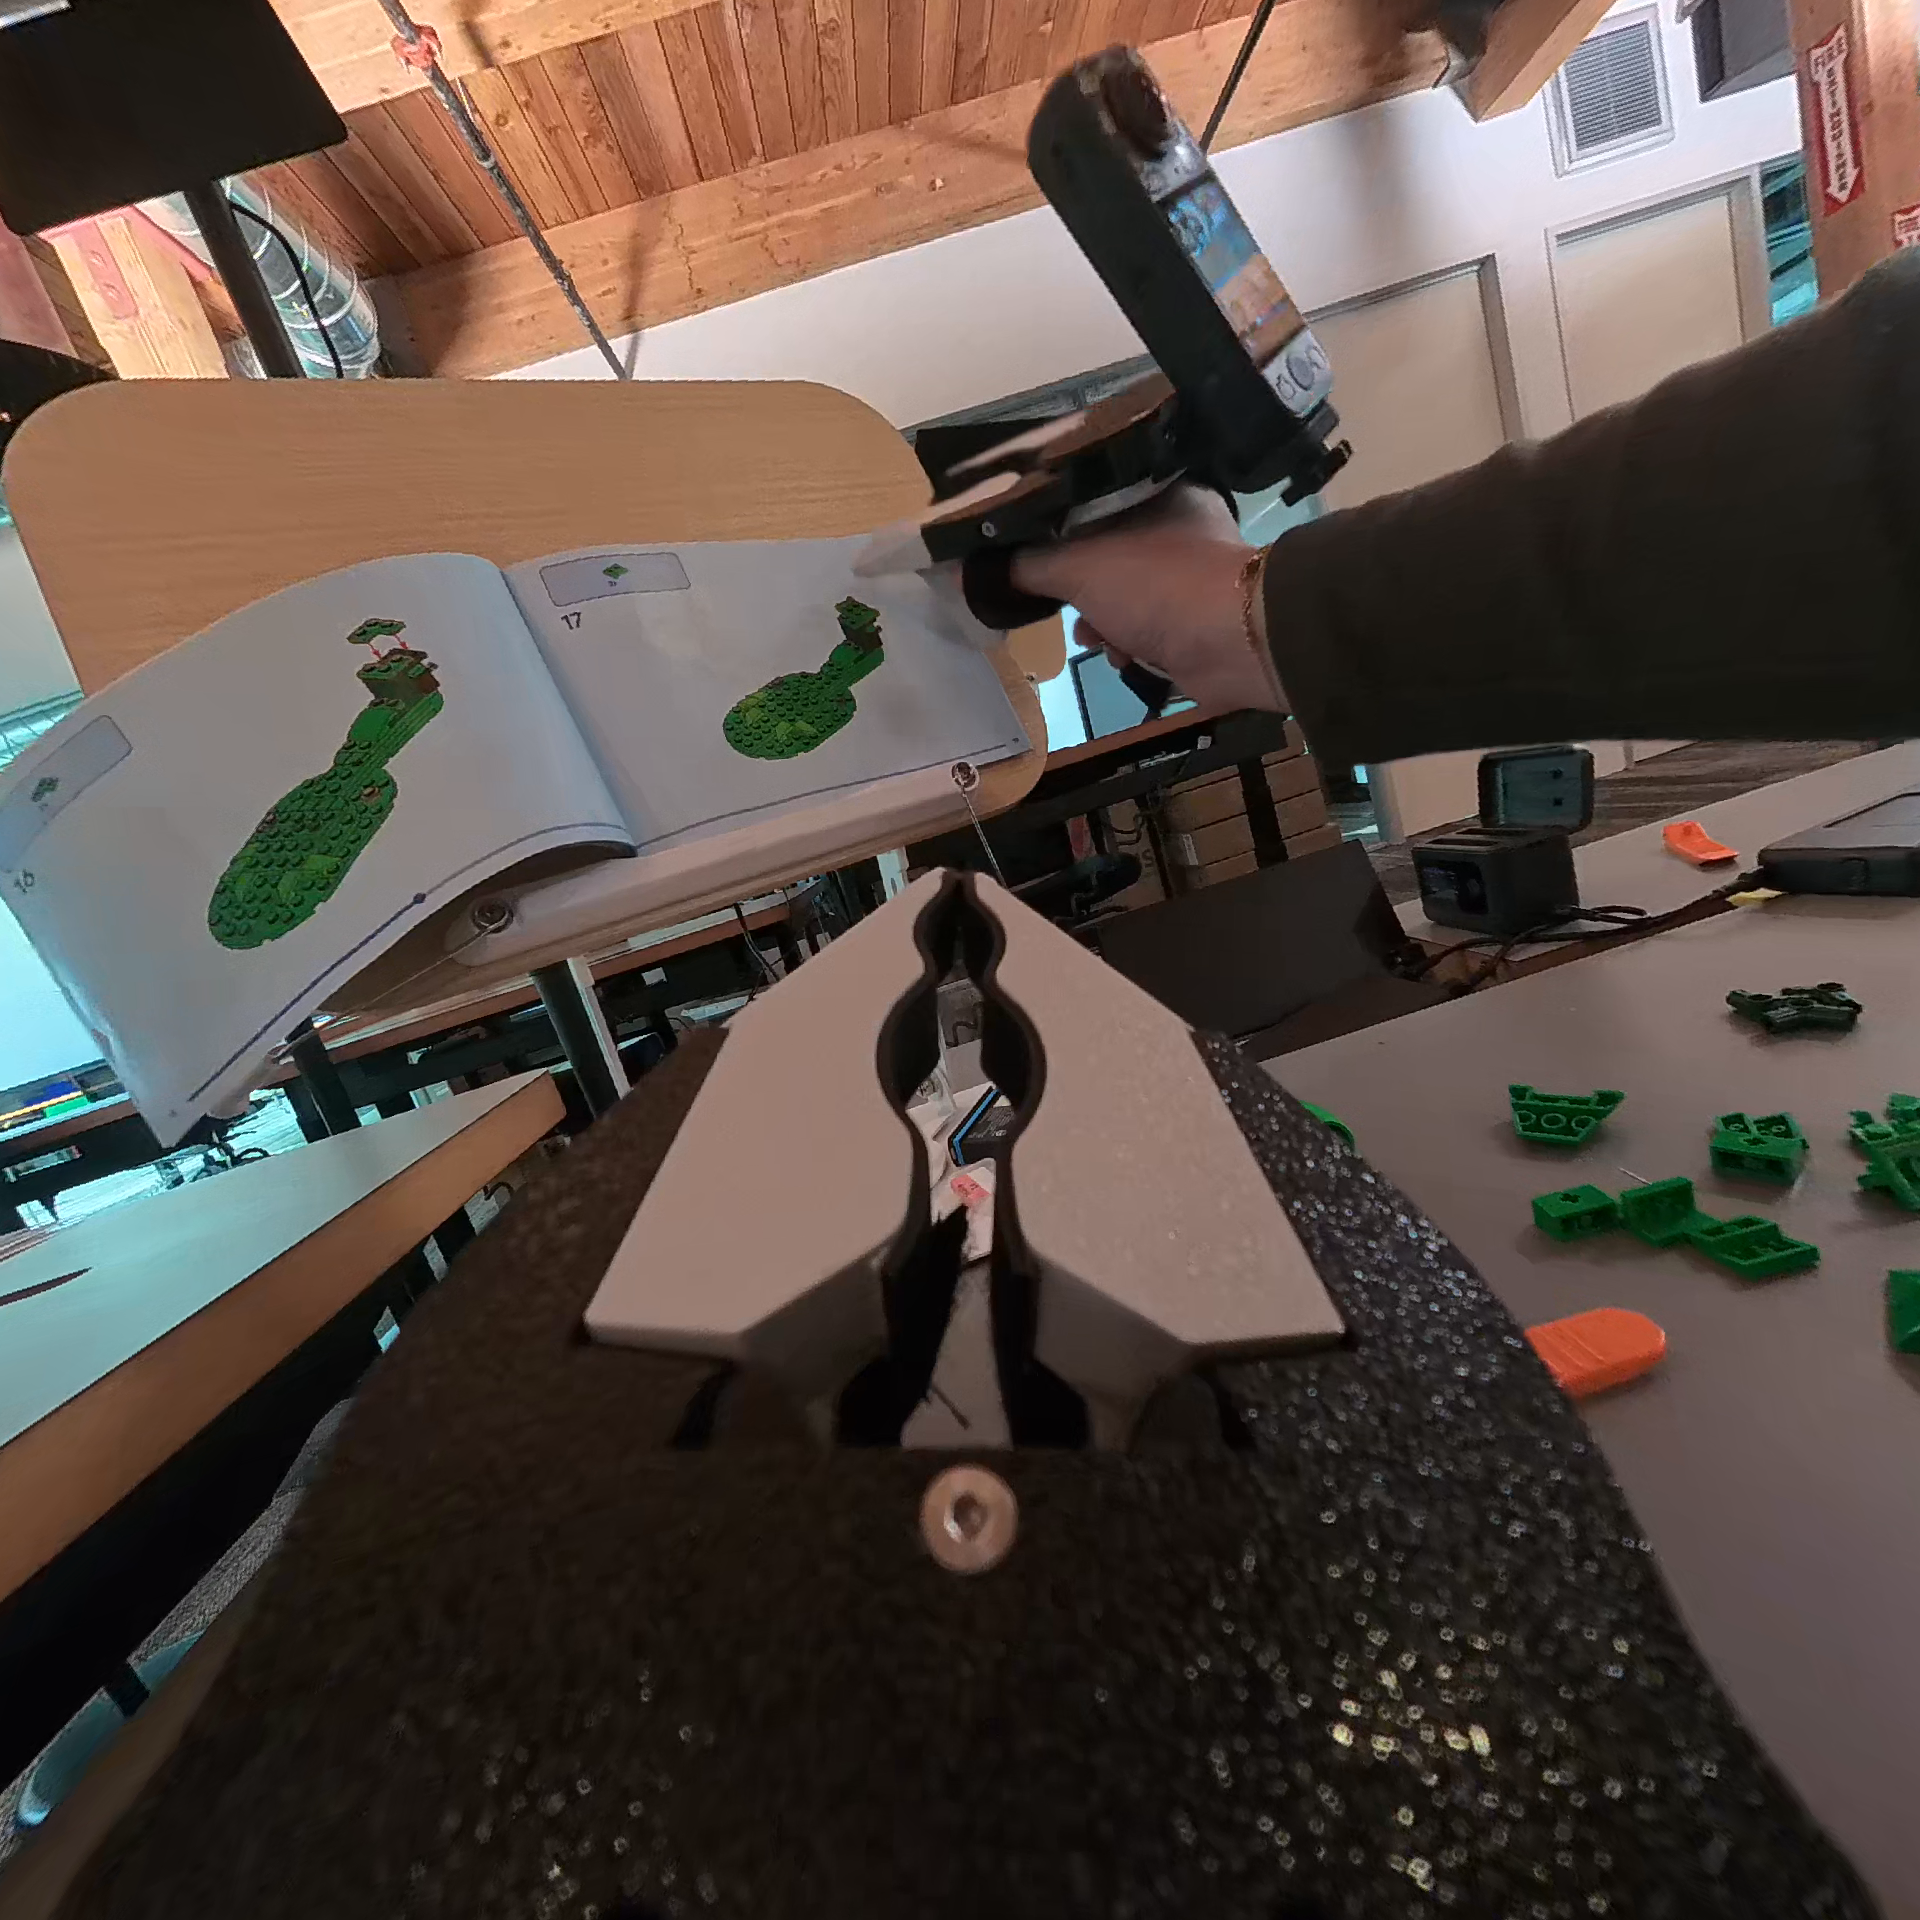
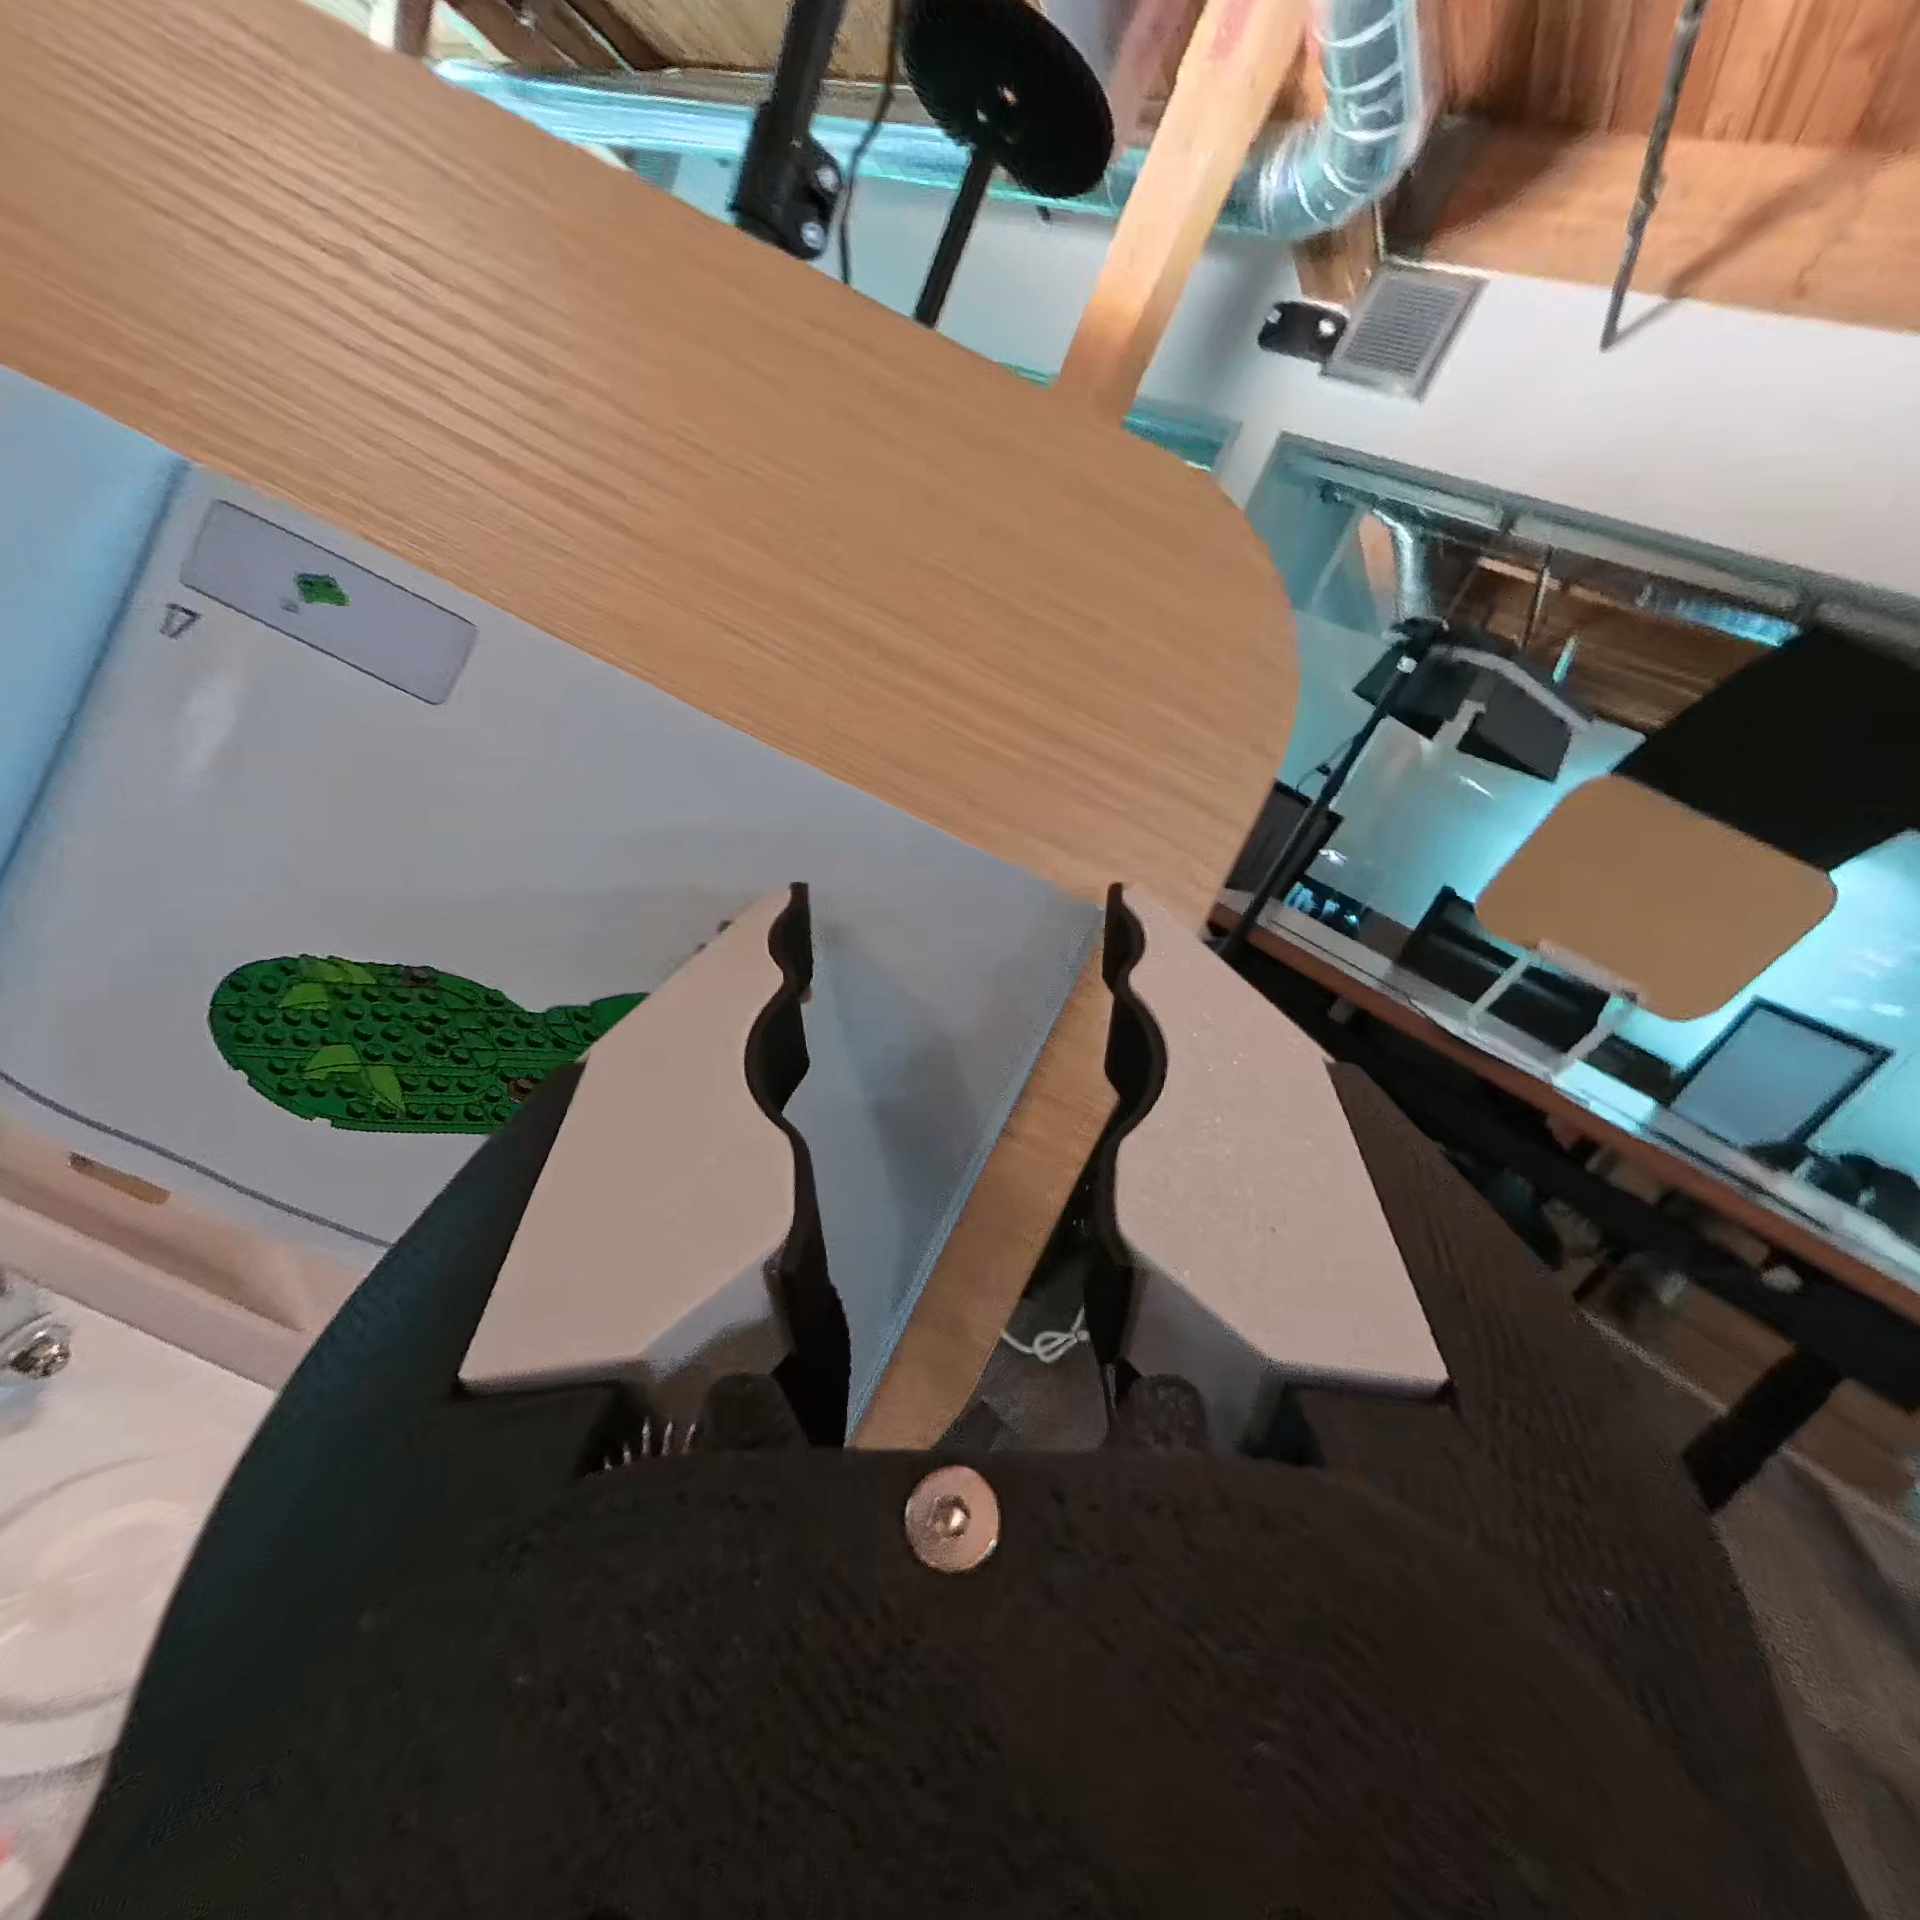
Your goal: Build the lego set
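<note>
The instruction booklet [image 1: 727, 665] lies open on a tilted wooden stand [image 1: 416, 468]; both pages show a green build. My left gripper [image 1: 961, 883] is shut and empty, held in the air below the stand. Loose green Lego pieces [image 1: 1673, 1226] lie on the grey table [image 1: 1558, 1039] to its right. My right gripper [image 1: 904, 520], held by a hand, is at the top right corner of the right page. In the right wrist view the right gripper [image 2: 956, 904] is open, with the edge of the booklet page [image 2: 520, 810] and the stand board [image 2: 623, 416] between its jaws.
A dark green piece [image 1: 1792, 1008] lies farther back on the table. Two orange brick separators [image 1: 1595, 1345] [image 1: 1699, 842] lie there too. Black charger boxes [image 1: 1496, 873] with cables stand at the table's back. Another table [image 1: 208, 1247] is at the left. Some 30 centimeters of space lies between my two pairs of fingers.
</note>
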The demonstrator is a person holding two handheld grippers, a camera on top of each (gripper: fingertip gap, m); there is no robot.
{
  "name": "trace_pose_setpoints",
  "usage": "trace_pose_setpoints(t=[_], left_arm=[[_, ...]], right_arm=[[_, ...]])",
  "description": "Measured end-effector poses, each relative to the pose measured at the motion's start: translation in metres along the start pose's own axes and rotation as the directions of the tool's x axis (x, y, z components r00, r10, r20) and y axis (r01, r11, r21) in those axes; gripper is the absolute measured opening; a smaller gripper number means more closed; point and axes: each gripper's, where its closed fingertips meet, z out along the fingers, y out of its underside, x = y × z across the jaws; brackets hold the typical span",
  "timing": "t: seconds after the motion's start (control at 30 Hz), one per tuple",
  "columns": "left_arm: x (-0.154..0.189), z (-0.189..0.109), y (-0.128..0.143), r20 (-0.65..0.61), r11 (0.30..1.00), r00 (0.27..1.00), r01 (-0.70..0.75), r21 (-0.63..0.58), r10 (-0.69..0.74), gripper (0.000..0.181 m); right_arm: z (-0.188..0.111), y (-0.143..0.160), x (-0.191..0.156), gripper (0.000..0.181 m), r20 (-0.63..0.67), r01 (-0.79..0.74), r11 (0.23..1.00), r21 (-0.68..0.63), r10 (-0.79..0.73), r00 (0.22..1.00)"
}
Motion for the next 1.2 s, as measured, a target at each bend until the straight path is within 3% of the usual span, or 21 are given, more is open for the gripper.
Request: trace_pose_setpoints(t=[0.2, 0.4, 0.6, 0.77, 0.83, 0.93, 1.0, 1.07, 1.2], left_arm=[[0.001, 0.000, 0.000, -0.004, 1.000, 1.000, -0.004, -0.002, 0.004, 0.000], [0.002, 0.000, 0.001, -0.009, 1.000, 1.000, -0.005, -0.003, 0.005, 0.000], [0.002, 0.000, 0.001, -0.011, 1.000, 1.000, -0.006, -0.004, 0.006, 0.000], [0.002, 0.000, 0.001, -0.009, 1.000, 1.000, -0.004, -0.005, 0.004, 0.000], [0.002, 0.000, 0.001, -0.010, 1.000, 1.000, -0.003, -0.005, 0.003, 0.000], [0.002, 0.001, 0.001, -0.010, 1.000, 1.000, -0.003, -0.005, 0.003, 0.000], [0.001, 0.001, 0.001, -0.009, 1.000, 1.000, -0.002, -0.005, 0.002, 0.000], [0.001, 0.001, 0.001, -0.009, 1.000, 1.000, 0.001, -0.005, -0.001, 0.000], [0.002, 0.001, 0.001, -0.010, 1.000, 1.000, -0.003, -0.006, 0.003, 0.000]], right_arm=[[0.008, -0.002, -0.006, 0.060, 0.033, 0.200, 0.979, -0.038, -0.199, 0.979], [0.007, -0.005, -0.018, 0.054, 0.158, 0.620, 0.783, -0.060, -0.606, 0.780], [0.007, 0.003, -0.024, 0.037, 0.298, 0.754, 0.650, -0.095, -0.704, 0.645], [0.002, 0.010, -0.030, 0.023, 0.302, 0.797, 0.597, -0.089, -0.747, 0.593], [0.001, 0.011, -0.032, 0.028, 0.271, 0.800, 0.595, -0.074, -0.761, 0.590], [-0.002, 0.006, -0.026, 0.043, 0.216, 0.689, 0.720, -0.076, -0.663, 0.717], [-0.007, -0.001, -0.016, 0.045, 0.161, 0.485, 0.872, -0.073, -0.469, 0.868], [-0.018, -0.001, -0.003, 0.046, 0.083, 0.230, 0.971, -0.070, -0.224, 0.971], [-0.046, 0.040, 0.006, 0.048, -0.092, -0.081, 0.988, -0.134, 0.069, 0.993]])
